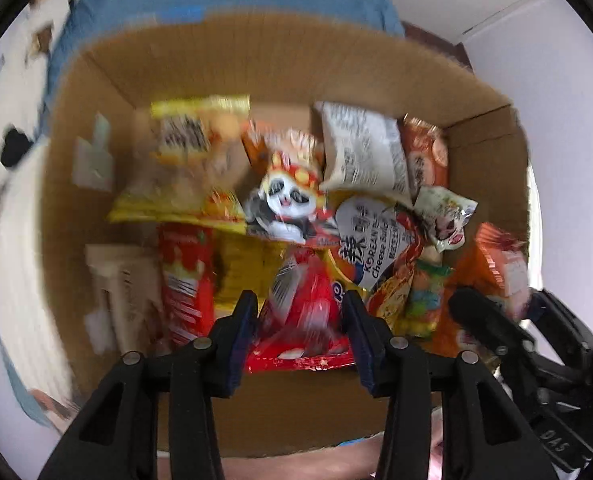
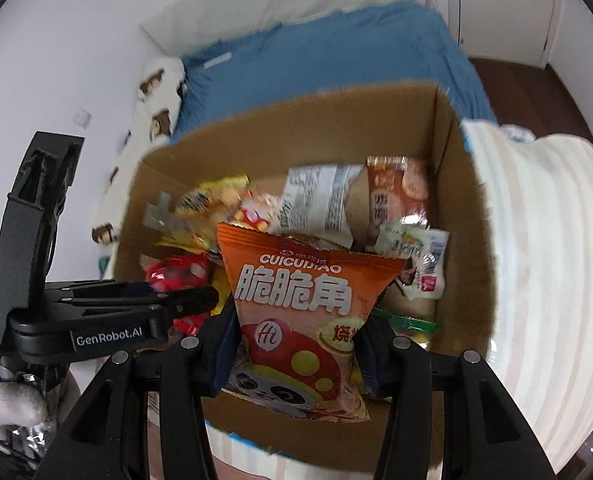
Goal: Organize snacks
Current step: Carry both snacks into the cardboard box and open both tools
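Orange snack bag, printed CUICUIJIAO, sitting clamped between the fingers of the right gripper, hanging over the near rim of the cardboard box; showing a cartoon panda face at its lower edge; in the left wrist view appearing at the right edge as a blurred orange shape behind the right gripper's dark fingers. Red snack bag being pinched from both sides by the left gripper, lying low inside the box near its front wall; blurring too much for the print to be read. Resting deeper in the box: a panda-printed packet near the middle, a white bag marked Korean Cheese just beside it, a yellow bag to the far left, a white packet with nutrition text and an orange-brown bag against the far right corner, all overlapping in a loose heap. Standing on a bed with a blue sheet; lying beside the box, a cream striped blanket; showing at the bottom left, a white-gloved hand gripping the left handle.
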The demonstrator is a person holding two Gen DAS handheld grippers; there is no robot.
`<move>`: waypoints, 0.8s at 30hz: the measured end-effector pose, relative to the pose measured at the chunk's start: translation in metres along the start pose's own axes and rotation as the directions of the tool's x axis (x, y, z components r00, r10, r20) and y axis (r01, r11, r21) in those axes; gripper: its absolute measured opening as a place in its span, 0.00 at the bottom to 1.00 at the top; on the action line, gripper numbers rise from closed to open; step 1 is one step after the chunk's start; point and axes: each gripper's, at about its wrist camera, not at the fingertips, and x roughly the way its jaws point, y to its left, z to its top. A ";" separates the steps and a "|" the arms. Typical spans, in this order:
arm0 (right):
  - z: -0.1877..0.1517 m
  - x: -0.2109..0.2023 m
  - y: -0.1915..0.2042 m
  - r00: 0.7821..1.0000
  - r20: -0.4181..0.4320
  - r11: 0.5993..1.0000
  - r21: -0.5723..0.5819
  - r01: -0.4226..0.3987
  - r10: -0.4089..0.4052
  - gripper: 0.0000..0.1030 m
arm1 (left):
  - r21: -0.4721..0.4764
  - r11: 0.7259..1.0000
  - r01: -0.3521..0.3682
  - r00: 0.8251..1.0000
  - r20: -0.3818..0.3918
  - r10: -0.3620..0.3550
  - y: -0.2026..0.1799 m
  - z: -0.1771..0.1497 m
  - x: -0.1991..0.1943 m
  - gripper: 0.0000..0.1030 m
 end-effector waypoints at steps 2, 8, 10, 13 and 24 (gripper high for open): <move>0.005 0.019 -0.004 0.997 -0.076 0.999 0.009 0.036 -0.035 0.66 | -0.019 0.999 -0.026 1.000 -0.012 0.026 0.005 0.002 0.008 0.57; 0.005 0.030 -0.007 0.982 -0.122 0.990 -0.013 0.142 -0.143 0.95 | -0.018 0.995 -0.098 0.995 0.027 0.099 0.006 -0.001 0.006 0.89; 0.004 0.031 -0.009 0.978 -0.129 0.987 -0.019 0.161 -0.162 0.95 | -0.017 0.994 -0.109 0.993 0.033 0.110 0.006 -0.003 0.004 0.89; 0.002 0.031 -0.010 0.974 -0.132 0.983 -0.021 0.184 -0.185 0.95 | -0.011 0.993 -0.115 0.992 0.044 0.116 0.007 -0.005 0.000 0.89; -0.006 0.011 -0.009 0.973 -0.108 0.979 -0.010 0.205 -0.205 0.95 | -0.006 0.989 -0.146 0.984 0.100 0.146 0.001 -0.030 -0.019 0.89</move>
